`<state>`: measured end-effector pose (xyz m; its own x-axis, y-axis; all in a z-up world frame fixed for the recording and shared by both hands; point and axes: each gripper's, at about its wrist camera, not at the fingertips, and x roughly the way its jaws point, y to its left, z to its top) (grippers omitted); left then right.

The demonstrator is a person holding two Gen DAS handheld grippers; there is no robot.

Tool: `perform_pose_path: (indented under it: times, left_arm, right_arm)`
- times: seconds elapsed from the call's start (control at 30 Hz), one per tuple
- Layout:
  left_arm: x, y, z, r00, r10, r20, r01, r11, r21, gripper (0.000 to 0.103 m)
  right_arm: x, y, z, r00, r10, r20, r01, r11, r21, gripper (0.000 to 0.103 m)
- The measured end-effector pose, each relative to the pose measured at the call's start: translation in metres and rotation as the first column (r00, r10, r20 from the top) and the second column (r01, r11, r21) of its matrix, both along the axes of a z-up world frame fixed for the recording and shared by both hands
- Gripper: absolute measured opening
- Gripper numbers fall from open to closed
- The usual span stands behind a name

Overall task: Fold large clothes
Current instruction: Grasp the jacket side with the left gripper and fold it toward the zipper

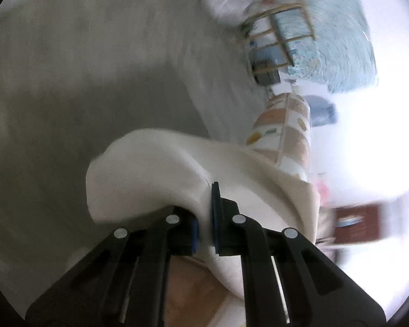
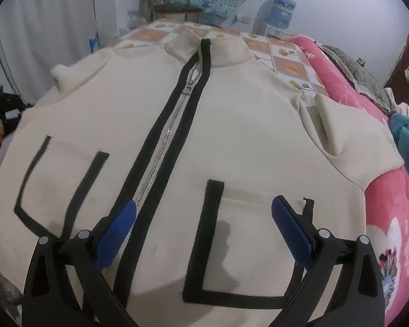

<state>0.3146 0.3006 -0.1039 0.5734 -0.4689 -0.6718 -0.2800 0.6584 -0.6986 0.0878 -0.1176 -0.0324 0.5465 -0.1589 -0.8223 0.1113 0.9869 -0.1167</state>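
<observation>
— Left gripper (image 1: pixel 204 215): what is pinched by it?
— A fold of the cream jacket (image 2: pixel 231 125) is pinched.
— And the right gripper (image 2: pixel 204 218)?
— It is spread wide above the jacket, which is laid flat on the bed (image 2: pixel 289 54).

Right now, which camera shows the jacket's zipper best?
The right wrist view: the zipper runs sharply up the jacket between black trim. The left wrist view is blurred, showing only cream fabric in the left fingers.
</observation>
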Motion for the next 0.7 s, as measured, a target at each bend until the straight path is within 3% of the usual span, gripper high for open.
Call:
perform_pose_path:
  times: [0.03,0.1,0.13,0.17,0.2,0.23,0.27,0.3,0.33,0.37,0.43,0.47,0.5,0.6,0.63,0.7]
  left_arm:
    - [-0.001,-0.005,0.022,0.999,-0.007,0.035,0.004,0.996,0.085,0.008]
    - [-0.009,-0.031,0.084,0.988,-0.058,0.14,0.009,0.944,0.33,0.008]
    - [-0.015,-0.057,0.121,0.974,-0.114,0.197,0.004,0.873,0.487,0.008]
    - [-0.024,-0.078,0.145,0.959,-0.163,0.23,-0.004,0.806,0.592,0.008]
    - [-0.036,-0.115,0.175,0.932,-0.245,0.267,-0.022,0.696,0.717,0.008]
    - [-0.042,-0.141,0.194,0.908,-0.306,0.285,-0.038,0.618,0.785,0.008]
    - [-0.054,-0.17,0.209,0.88,-0.37,0.297,-0.059,0.537,0.842,0.008]
    - [-0.071,-0.21,0.223,0.835,-0.463,0.296,-0.084,0.425,0.901,0.008]
    - [-0.081,-0.236,0.226,0.806,-0.521,0.282,-0.094,0.357,0.929,0.008]
    - [-0.095,-0.266,0.226,0.769,-0.588,0.249,-0.102,0.271,0.957,0.008]
    - [-0.124,-0.323,0.208,0.694,-0.706,0.142,-0.084,0.117,0.99,0.01]
    - [-0.138,-0.345,0.195,0.657,-0.75,0.082,-0.047,0.067,0.997,0.011]
    - [-0.152,-0.363,0.178,0.625,-0.78,0.021,0.001,0.028,1.0,0.011]
    - [-0.175,-0.389,0.13,0.572,-0.814,-0.099,0.123,-0.035,0.992,0.013]
    - [-0.18,-0.392,0.112,0.57,-0.811,-0.134,0.172,-0.041,0.984,0.016]
    - [-0.182,-0.392,0.088,0.578,-0.797,-0.176,0.271,-0.016,0.962,0.025]
  right_arm:
    - [-0.005,-0.002,0.003,1.0,0.003,0.019,-0.003,1.0,0.012,0.097]
    - [-0.012,-0.007,0.005,0.999,0.004,0.042,-0.005,1.0,0.027,0.097]
    - [-0.017,-0.009,0.006,0.999,0.003,0.053,-0.005,0.999,0.035,0.097]
    - [-0.023,-0.014,0.007,0.998,0.0,0.066,-0.003,0.999,0.051,0.097]
    - [-0.026,-0.018,0.008,0.997,-0.003,0.073,-0.001,0.998,0.061,0.097]
    - [-0.031,-0.022,0.009,0.997,-0.009,0.082,0.003,0.997,0.074,0.097]
    - [-0.037,-0.028,0.012,0.995,-0.019,0.098,0.01,0.996,0.093,0.097]
    - [-0.044,-0.033,0.015,0.993,-0.029,0.115,0.016,0.994,0.111,0.097]
    - [-0.048,-0.036,0.016,0.992,-0.035,0.125,0.02,0.993,0.119,0.097]
    - [-0.056,-0.042,0.019,0.988,-0.05,0.143,0.031,0.991,0.131,0.097]
    - [-0.067,-0.051,0.021,0.984,-0.073,0.161,0.05,0.989,0.139,0.097]
    - [-0.072,-0.056,0.022,0.982,-0.084,0.168,0.06,0.988,0.143,0.097]
    - [-0.075,-0.06,0.022,0.981,-0.092,0.172,0.067,0.987,0.146,0.097]
    - [-0.087,-0.074,0.02,0.976,-0.127,0.177,0.099,0.982,0.159,0.097]
    - [-0.09,-0.078,0.018,0.976,-0.136,0.173,0.107,0.981,0.164,0.097]
    - [-0.092,-0.086,0.013,0.977,-0.148,0.155,0.12,0.978,0.172,0.097]
